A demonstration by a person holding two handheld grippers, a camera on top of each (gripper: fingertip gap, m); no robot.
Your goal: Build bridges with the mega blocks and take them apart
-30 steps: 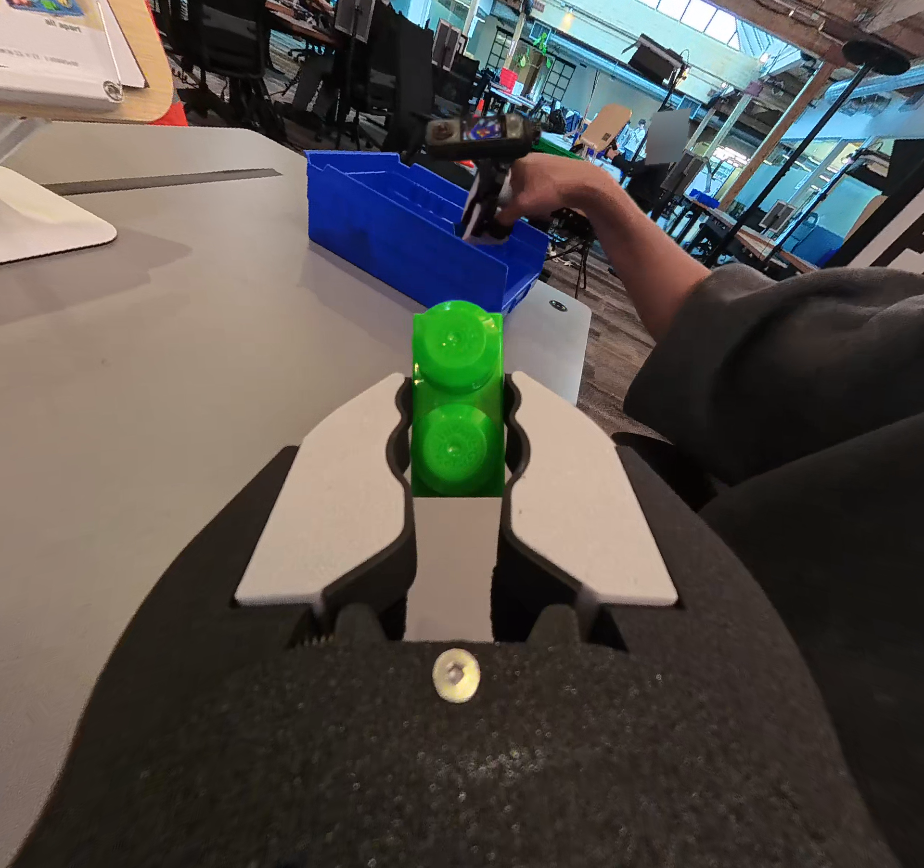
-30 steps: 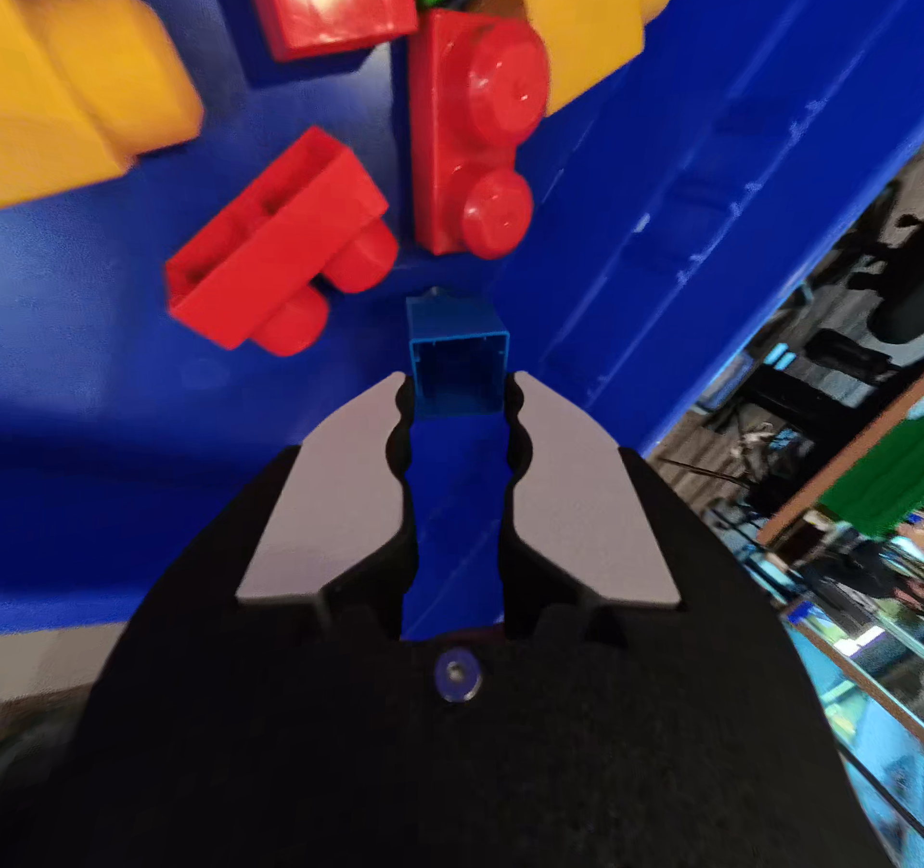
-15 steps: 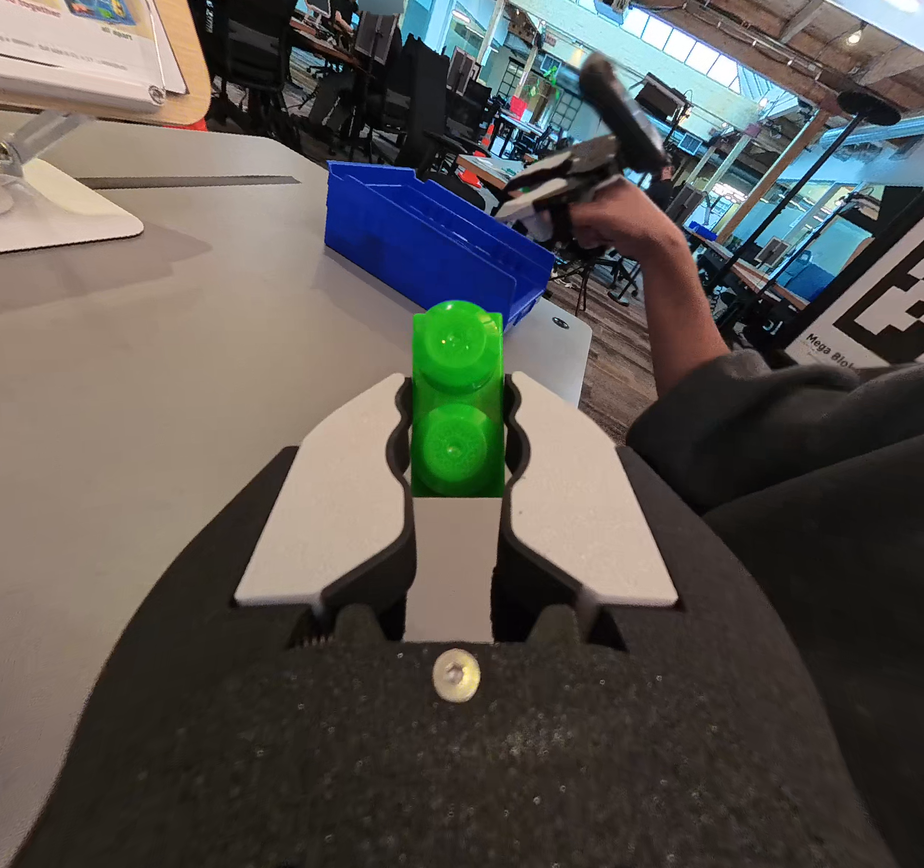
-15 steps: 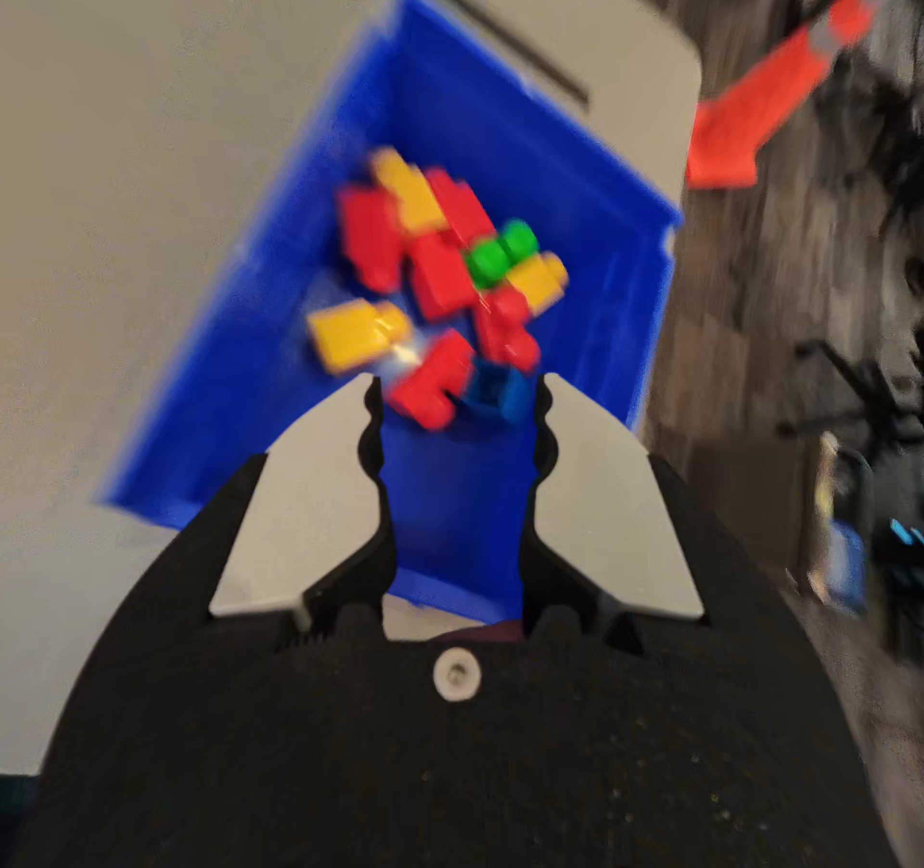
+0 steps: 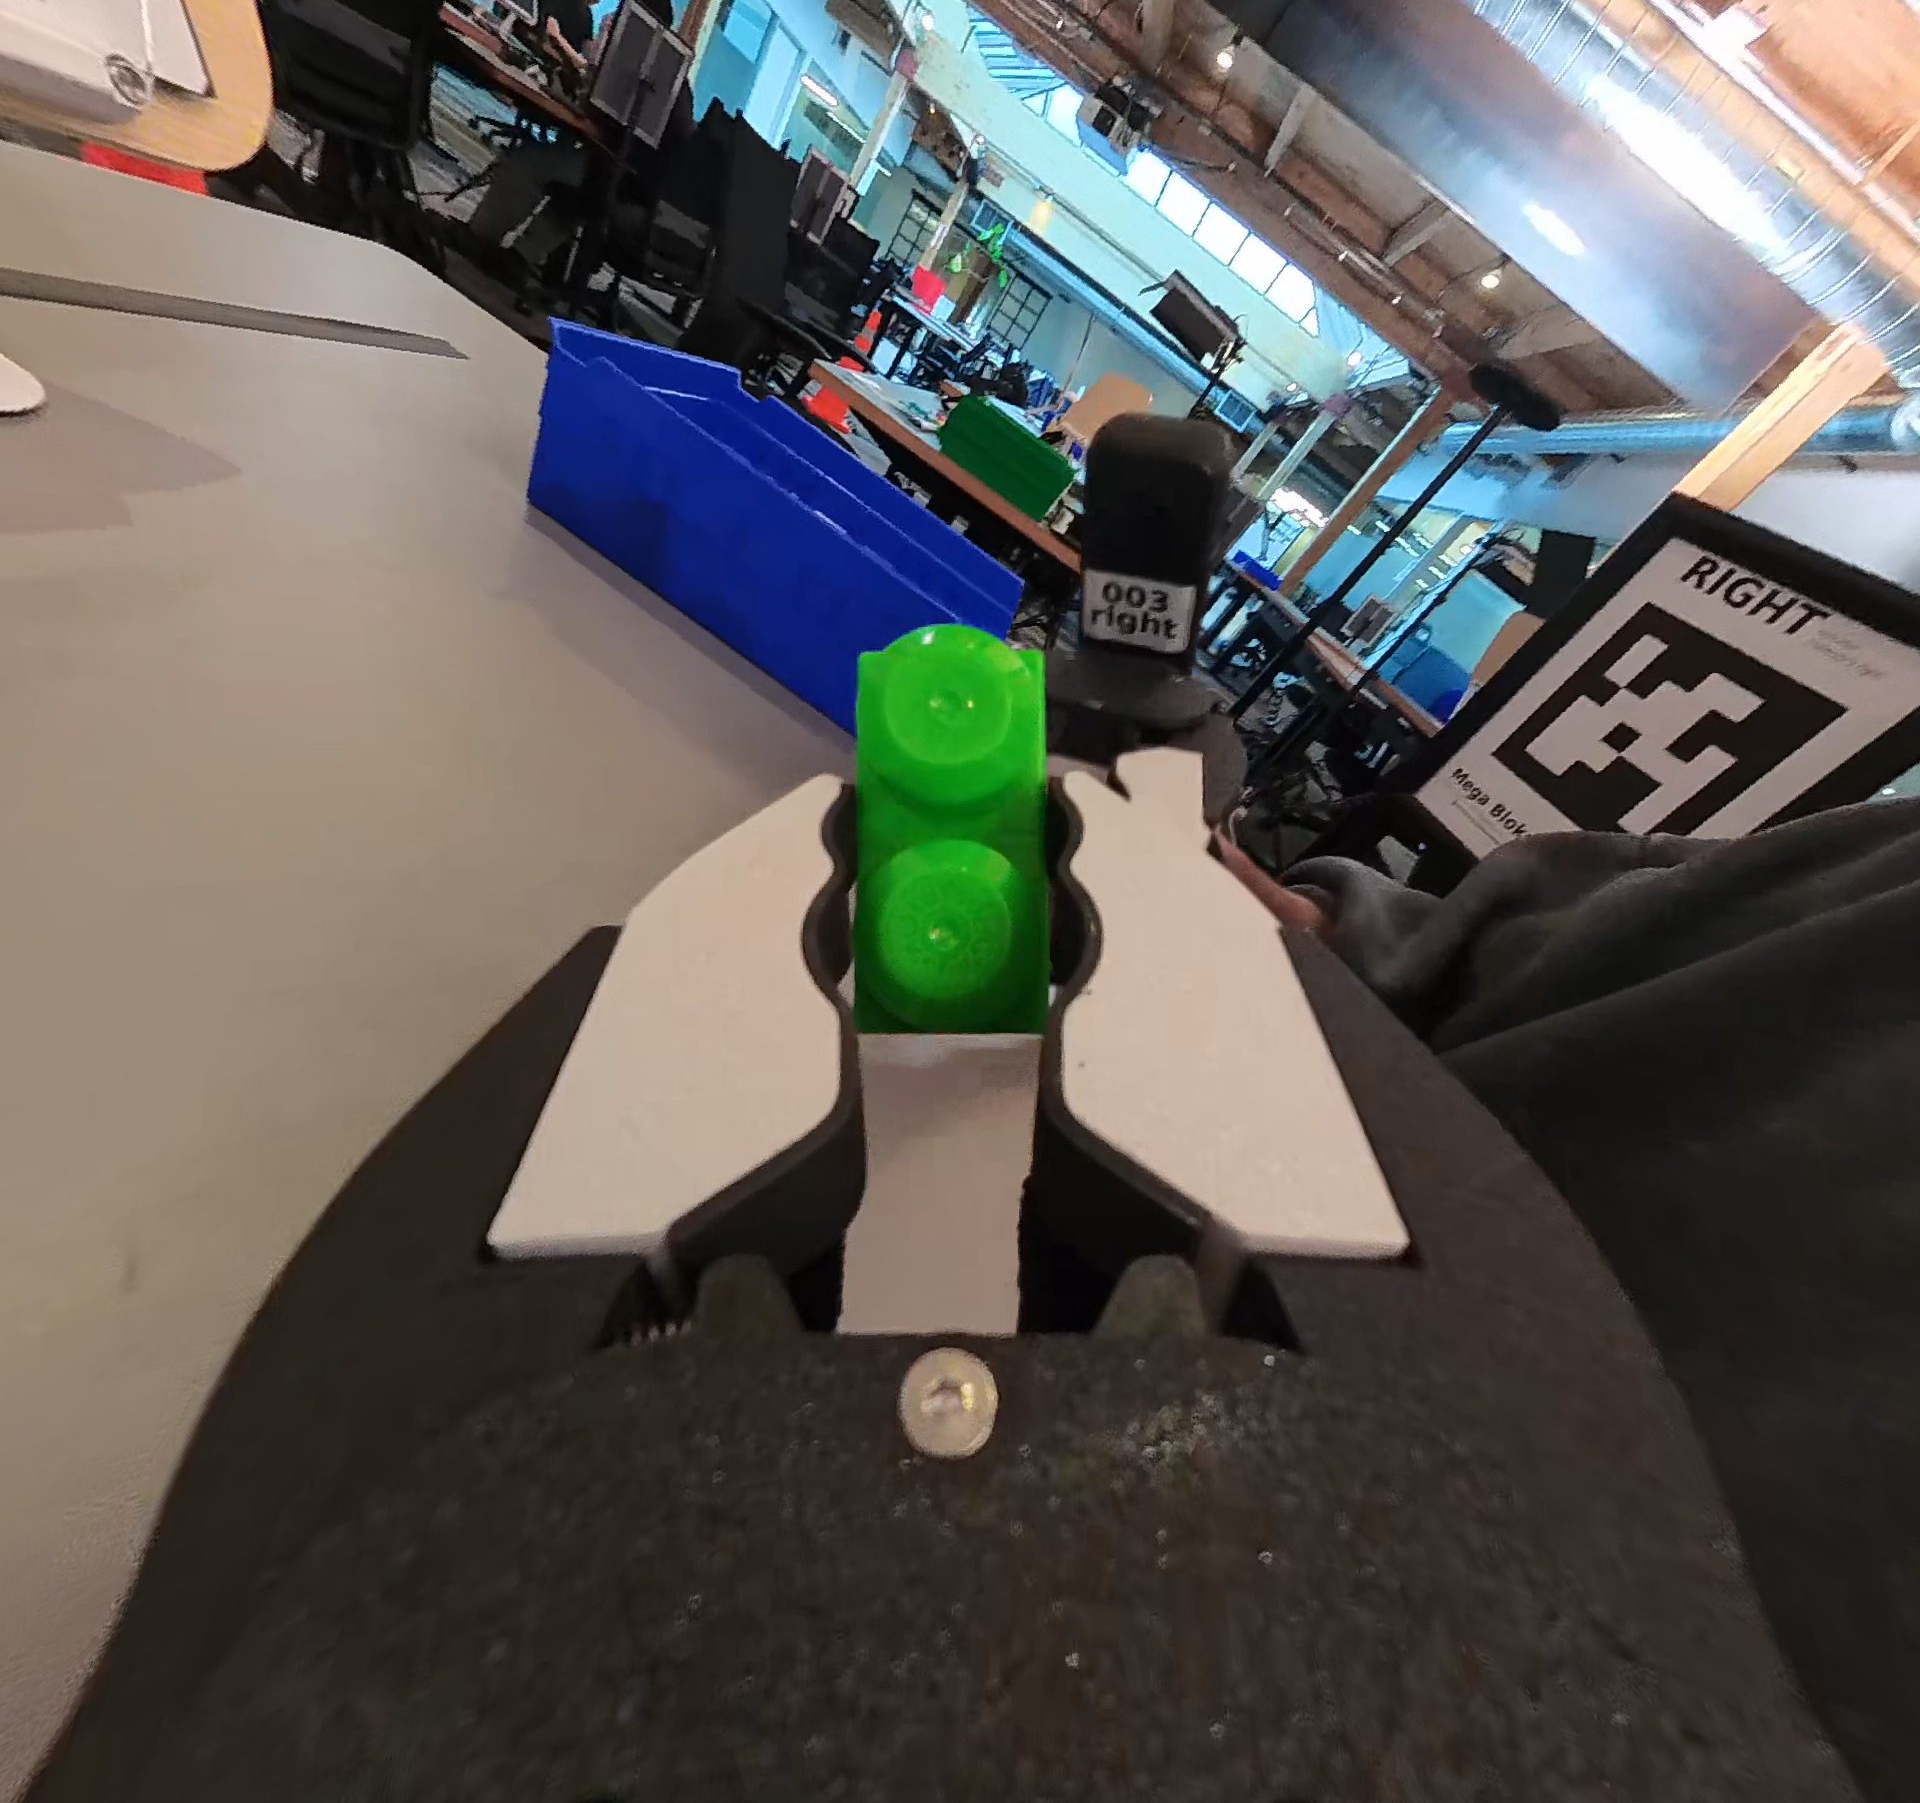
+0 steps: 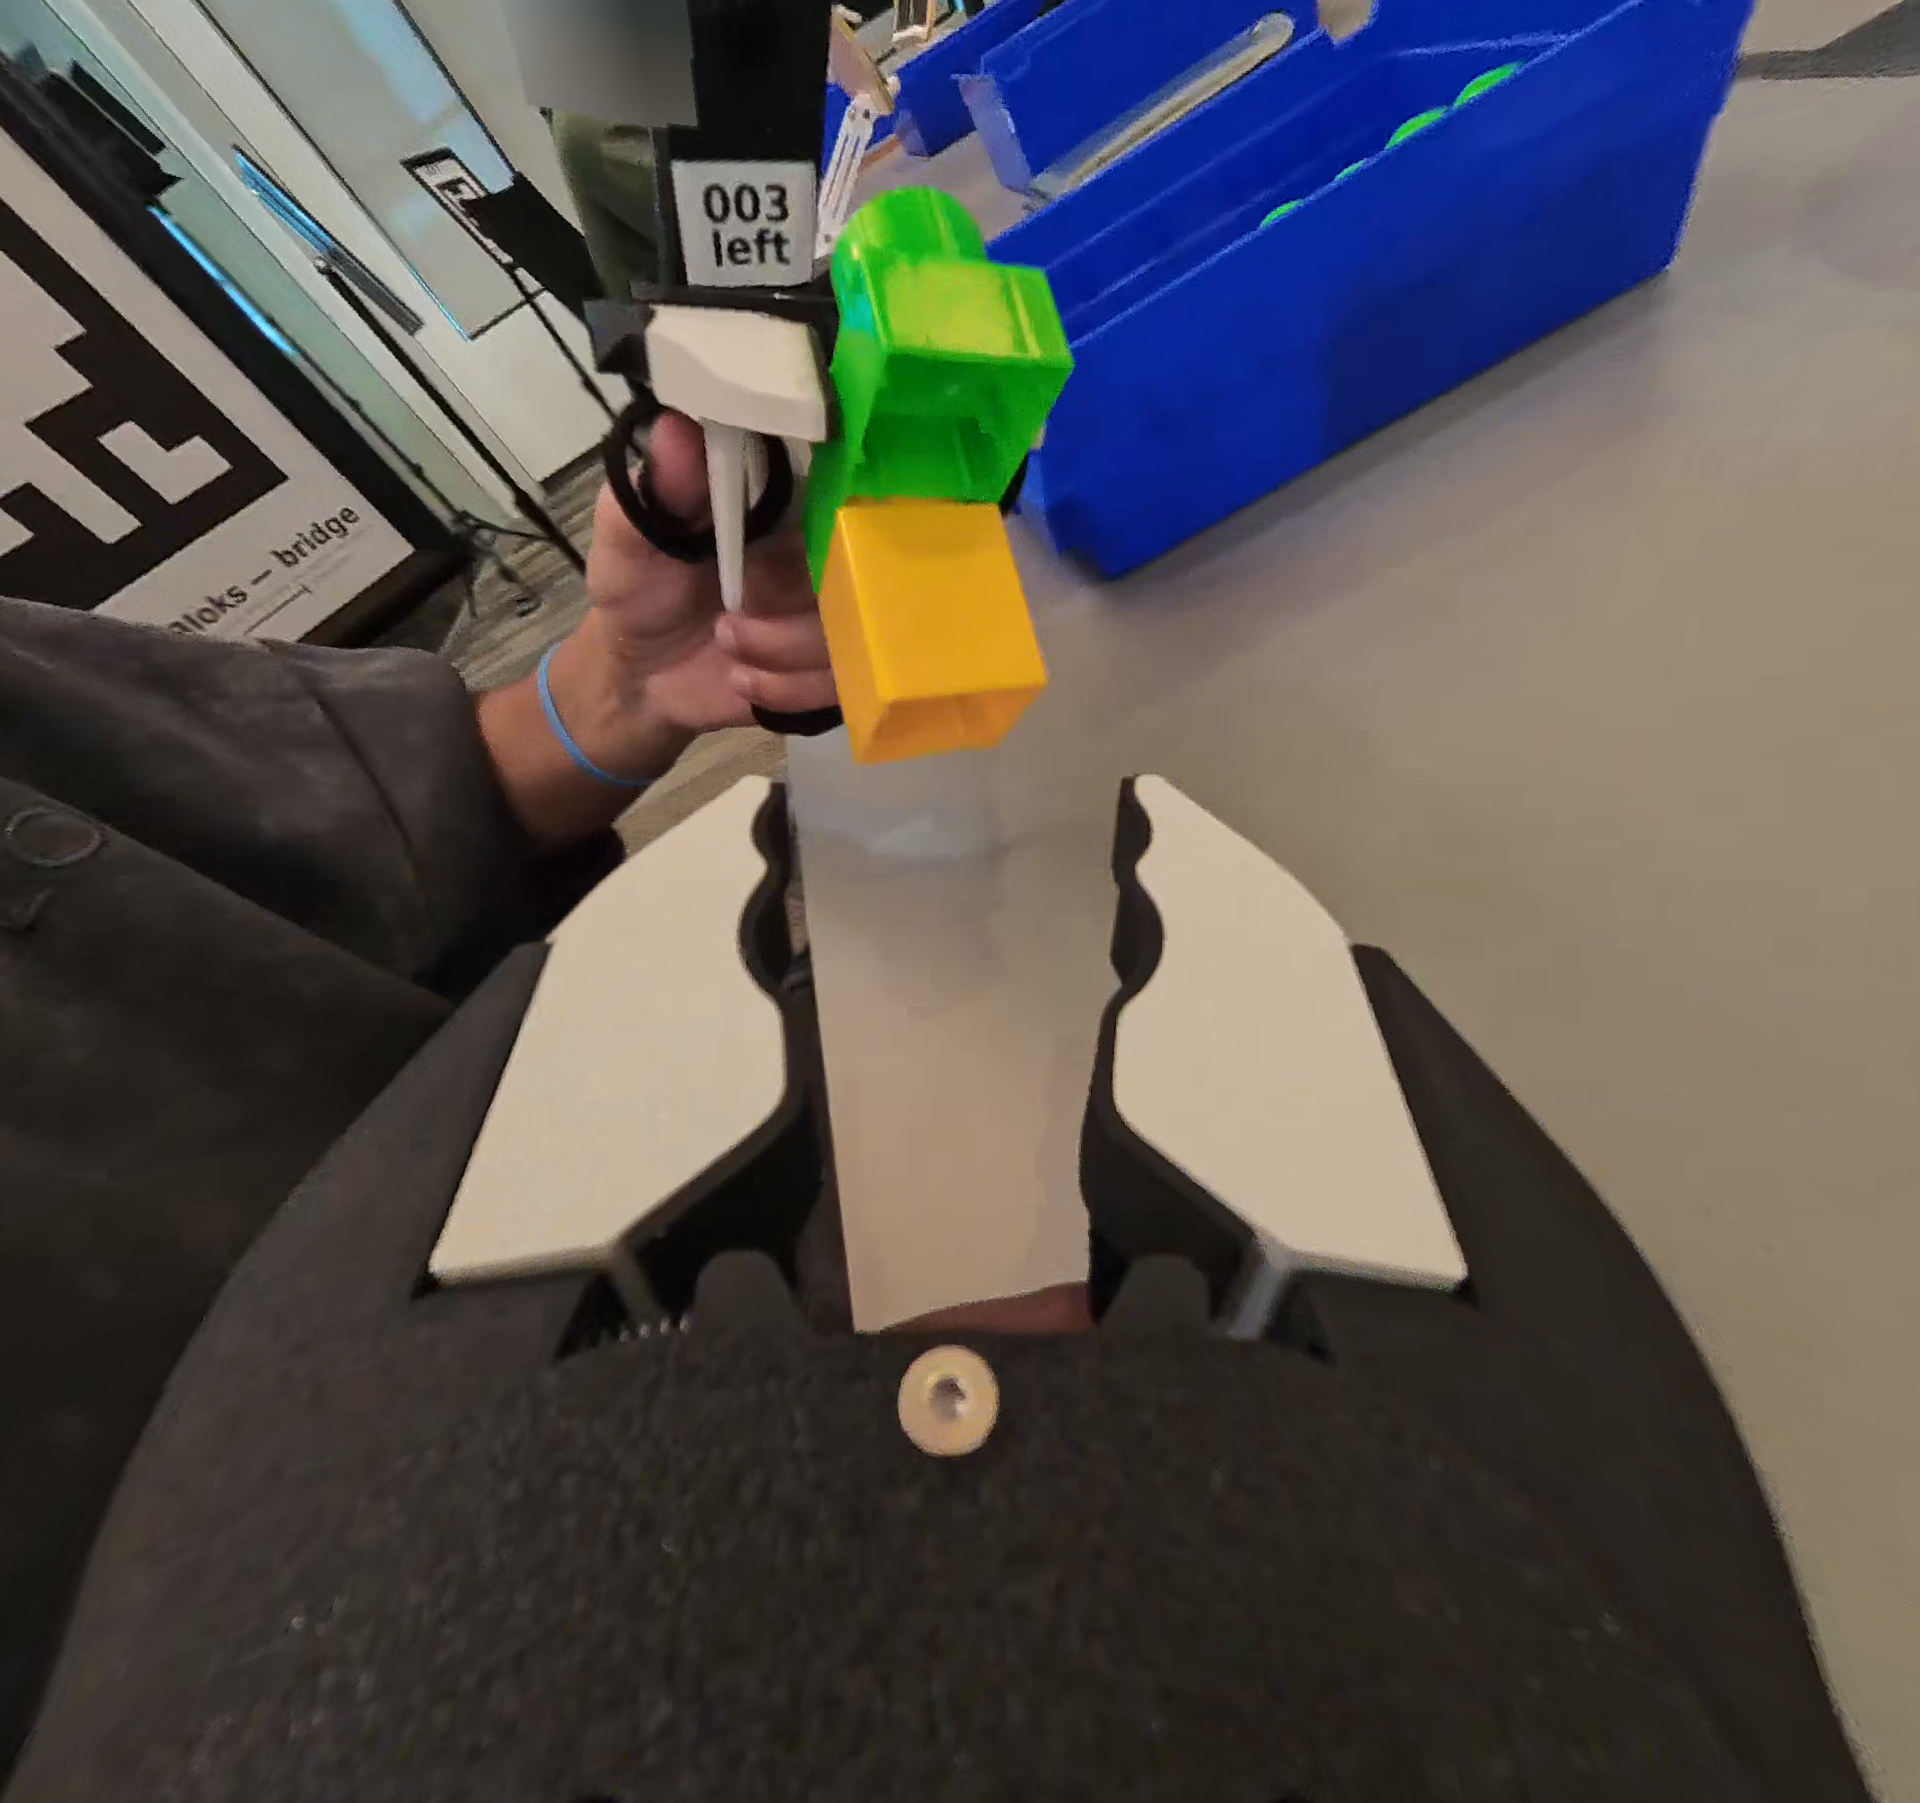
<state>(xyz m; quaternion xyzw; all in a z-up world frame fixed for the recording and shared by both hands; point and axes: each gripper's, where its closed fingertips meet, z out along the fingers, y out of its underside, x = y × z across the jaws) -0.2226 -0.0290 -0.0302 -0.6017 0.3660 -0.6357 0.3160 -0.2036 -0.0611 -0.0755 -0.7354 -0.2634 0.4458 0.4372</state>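
My left gripper (image 5: 950,789) is shut on a green two-stud block (image 5: 948,818), studs facing the camera, above the grey table (image 5: 312,766). In the right wrist view the left gripper (image 6: 800,371) holds the green block (image 6: 951,351) with a yellow block (image 6: 925,631) stuck under it; the yellow one is hidden in the left wrist view. My right gripper (image 6: 951,797) is open and empty, pointing at the yellow block from a short way below it. It also shows in the left wrist view (image 5: 1132,714), just behind the green block.
A blue bin (image 5: 748,527) stands on the table beyond the grippers; in the right wrist view the blue bin (image 6: 1351,278) holds green blocks. A second blue bin (image 6: 1091,18) stands farther back. A black-and-white marker board (image 5: 1662,714) stands off the table's right side. The grippers' ends are close to 6 cm from one another.
My right gripper let go of a blue block in the bin, opened, and swung away to face the left gripper. The left gripper kept its hold on the green block.
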